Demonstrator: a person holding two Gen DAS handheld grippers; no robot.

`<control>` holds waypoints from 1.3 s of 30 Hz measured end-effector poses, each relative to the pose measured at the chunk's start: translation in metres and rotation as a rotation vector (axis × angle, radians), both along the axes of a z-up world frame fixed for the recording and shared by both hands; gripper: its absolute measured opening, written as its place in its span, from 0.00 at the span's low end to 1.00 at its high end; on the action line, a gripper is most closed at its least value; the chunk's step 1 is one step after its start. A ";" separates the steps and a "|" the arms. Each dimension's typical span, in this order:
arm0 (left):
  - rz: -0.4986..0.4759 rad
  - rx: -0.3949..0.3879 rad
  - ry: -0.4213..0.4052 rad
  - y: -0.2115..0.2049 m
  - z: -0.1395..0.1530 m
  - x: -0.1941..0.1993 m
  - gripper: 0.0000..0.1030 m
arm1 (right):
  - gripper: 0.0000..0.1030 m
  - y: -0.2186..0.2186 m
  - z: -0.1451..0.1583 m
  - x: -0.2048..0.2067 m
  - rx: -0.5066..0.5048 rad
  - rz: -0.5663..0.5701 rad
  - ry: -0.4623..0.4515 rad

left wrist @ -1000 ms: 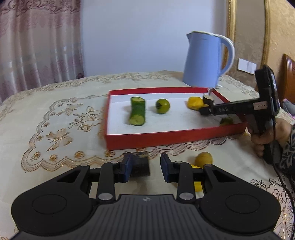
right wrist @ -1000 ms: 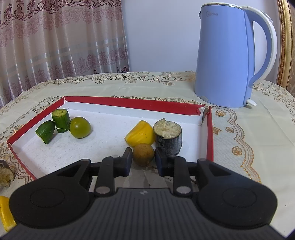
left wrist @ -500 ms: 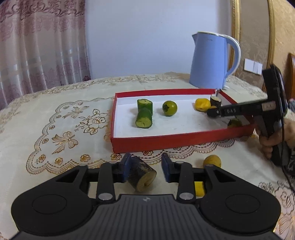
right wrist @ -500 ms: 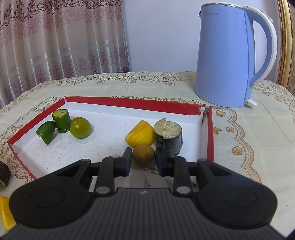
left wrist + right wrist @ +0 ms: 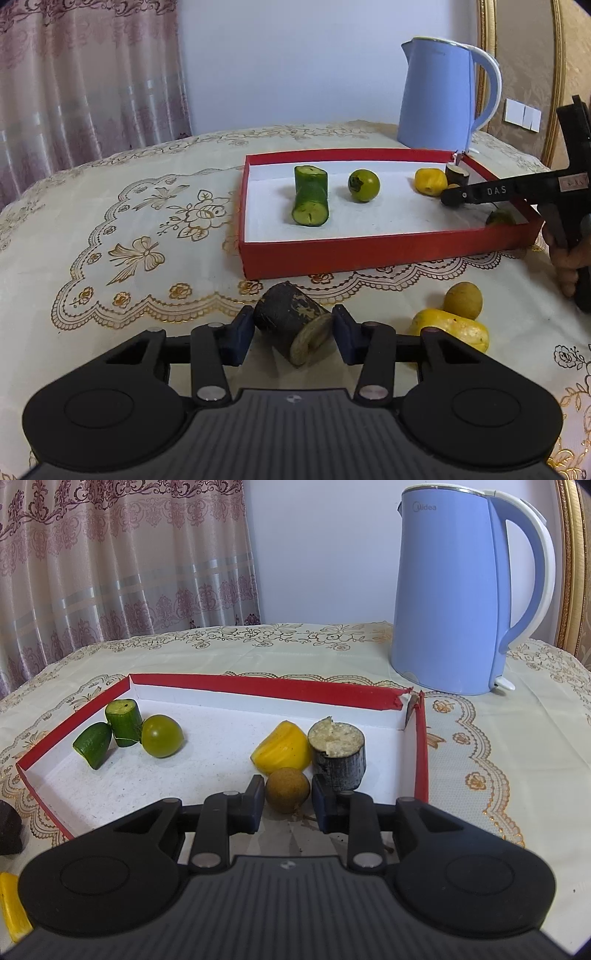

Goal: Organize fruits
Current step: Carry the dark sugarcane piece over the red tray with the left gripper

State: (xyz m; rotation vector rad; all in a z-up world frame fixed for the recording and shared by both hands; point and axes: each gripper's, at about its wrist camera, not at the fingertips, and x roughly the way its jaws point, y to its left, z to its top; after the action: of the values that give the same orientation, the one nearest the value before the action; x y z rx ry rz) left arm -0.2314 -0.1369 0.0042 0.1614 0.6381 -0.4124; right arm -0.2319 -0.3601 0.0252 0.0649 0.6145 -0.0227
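Observation:
My left gripper (image 5: 293, 334) is shut on a dark sugarcane piece (image 5: 291, 325), held above the tablecloth in front of the red tray (image 5: 369, 251). My right gripper (image 5: 287, 802) has its jaws either side of a small brown longan (image 5: 287, 790) on the tray floor; I cannot tell whether it grips it. Next to it in the tray lie a yellow fruit piece (image 5: 282, 751) and a second sugarcane piece (image 5: 338, 757). Two cucumber pieces (image 5: 123, 722) and a green round fruit (image 5: 161, 735) lie at the tray's left. The right gripper also shows in the left wrist view (image 5: 452, 195).
A blue kettle (image 5: 461, 590) stands behind the tray's far right corner. On the cloth outside the tray lie a longan (image 5: 462, 300) and a yellow fruit piece (image 5: 448, 329). A curtain hangs behind the table on the left.
My left gripper has lifted the dark sugarcane piece off the cloth and risen, with the tray now seen from higher up. The right gripper and the longan have not moved.

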 end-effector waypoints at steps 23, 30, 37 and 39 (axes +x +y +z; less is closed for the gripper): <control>-0.153 -0.021 -0.058 -0.092 0.050 0.047 0.43 | 0.26 0.000 0.000 0.000 0.000 0.001 0.000; -0.134 0.004 0.000 -0.108 0.029 0.070 0.43 | 0.27 -0.002 -0.001 0.001 0.019 0.003 -0.002; -0.119 0.007 0.030 -0.107 0.020 0.077 0.43 | 0.23 -0.004 -0.001 0.001 0.019 -0.007 -0.003; -0.121 0.007 0.028 -0.106 0.020 0.077 0.43 | 0.23 -0.003 -0.001 0.000 0.015 -0.008 -0.006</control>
State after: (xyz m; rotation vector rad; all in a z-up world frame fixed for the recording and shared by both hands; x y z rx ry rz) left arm -0.1544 -0.2430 0.0247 0.2021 0.6592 -0.5300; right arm -0.2321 -0.3636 0.0244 0.0815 0.6090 -0.0254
